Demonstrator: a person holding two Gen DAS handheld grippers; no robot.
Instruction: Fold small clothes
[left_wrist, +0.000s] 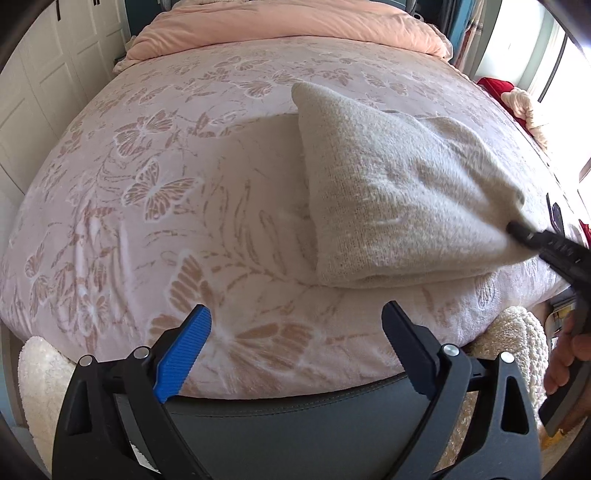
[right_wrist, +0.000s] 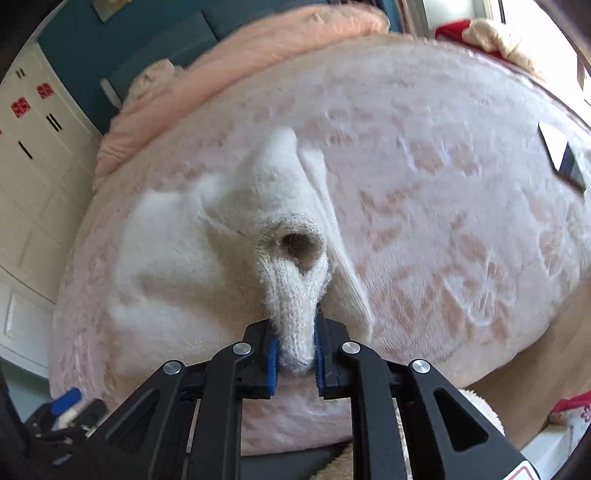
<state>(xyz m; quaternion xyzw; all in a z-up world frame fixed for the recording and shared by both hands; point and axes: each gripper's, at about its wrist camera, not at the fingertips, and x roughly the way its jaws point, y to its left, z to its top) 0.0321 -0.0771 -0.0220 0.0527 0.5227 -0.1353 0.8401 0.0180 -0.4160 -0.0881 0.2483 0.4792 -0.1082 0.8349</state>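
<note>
A cream knitted garment (left_wrist: 399, 192) lies partly folded on the pink butterfly bedspread (left_wrist: 147, 192), its right corner lifted. My right gripper (right_wrist: 295, 354) is shut on a bunched end of the garment (right_wrist: 291, 295) and pulls it up; in the left wrist view it shows as a black finger (left_wrist: 546, 243) at the cloth's right corner. My left gripper (left_wrist: 295, 325) is open and empty, low over the near bed edge, to the left and in front of the garment.
A peach duvet (left_wrist: 288, 29) is heaped at the head of the bed. A dark phone (right_wrist: 565, 158) lies on the bed's right side. White wardrobe doors (left_wrist: 44, 85) stand to the left. Red and cream items (left_wrist: 517, 103) sit at the far right.
</note>
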